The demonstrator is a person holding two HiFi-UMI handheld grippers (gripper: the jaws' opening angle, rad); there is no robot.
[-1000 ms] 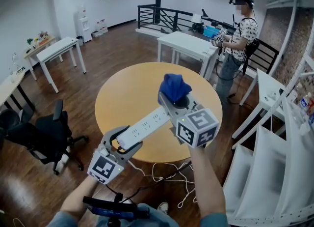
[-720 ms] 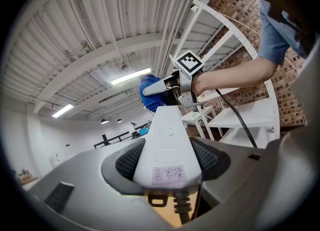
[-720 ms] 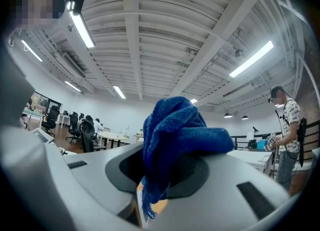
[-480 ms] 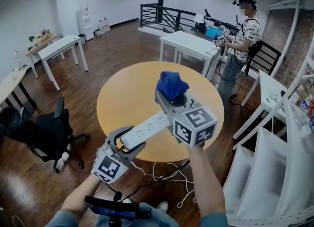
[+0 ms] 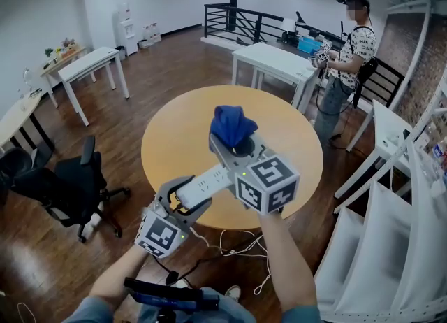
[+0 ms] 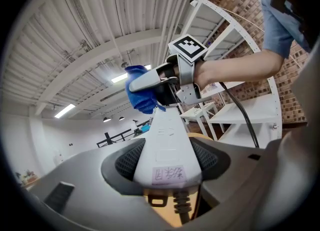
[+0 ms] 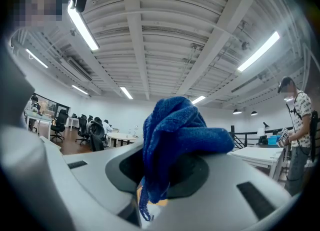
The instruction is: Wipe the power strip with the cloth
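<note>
In the head view my left gripper (image 5: 183,200) is shut on one end of the white power strip (image 5: 207,181), which is held in the air above the round wooden table (image 5: 174,140). My right gripper (image 5: 232,144) is shut on a bunched blue cloth (image 5: 230,125) that rests at the strip's far end. The left gripper view shows the power strip (image 6: 167,145) clamped between the jaws of the left gripper (image 6: 167,162), with the blue cloth (image 6: 139,93) beyond it. The blue cloth (image 7: 172,130) fills the jaws of the right gripper (image 7: 170,170). The strip's cable (image 5: 234,243) hangs to the floor.
A person (image 5: 348,56) with grippers stands at the back right beside a white table (image 5: 276,59). A black office chair (image 5: 73,189) is at the left, white shelving (image 5: 398,231) at the right, more white tables (image 5: 84,70) far left.
The right gripper with the cloth has drawn a little closer to the left gripper along the strip, and both have drifted slightly left.
</note>
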